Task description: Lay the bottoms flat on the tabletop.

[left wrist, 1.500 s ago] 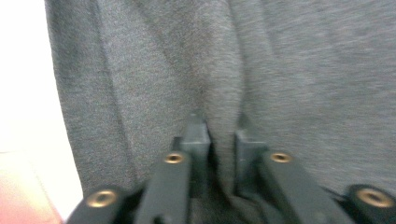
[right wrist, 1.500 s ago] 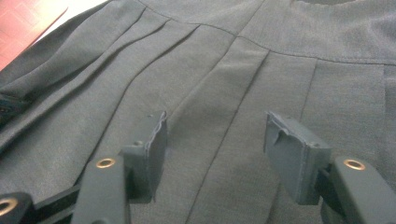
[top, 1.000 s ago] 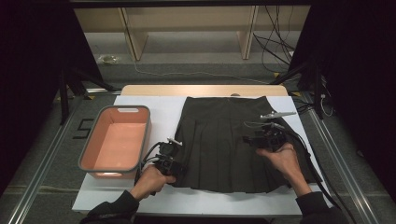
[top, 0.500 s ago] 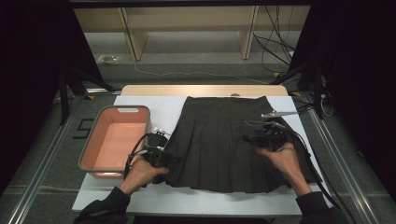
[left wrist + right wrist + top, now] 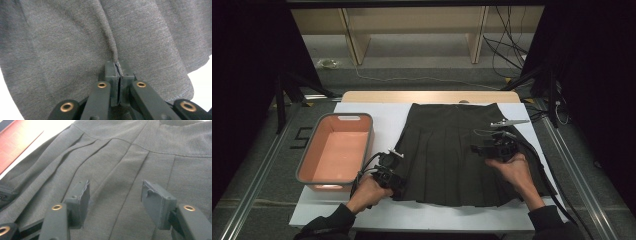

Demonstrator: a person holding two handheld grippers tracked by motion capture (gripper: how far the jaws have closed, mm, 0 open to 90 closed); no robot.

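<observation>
- While one dark pleated skirt (image 5: 459,150) lies flat on the white table (image 5: 432,217), one empty pink bin (image 5: 336,150) sits just left of it.
- Left gripper (image 5: 118,72): jaws clamped on the skirt's lower left hem.
- Right gripper (image 5: 113,195): jaws apart over the pleats.
- White margin borders the hem.

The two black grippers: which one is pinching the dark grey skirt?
The left gripper, at the dark grey pleated skirt's lower left hem, is shut on a fold. The right gripper is open above the pleats.
</observation>
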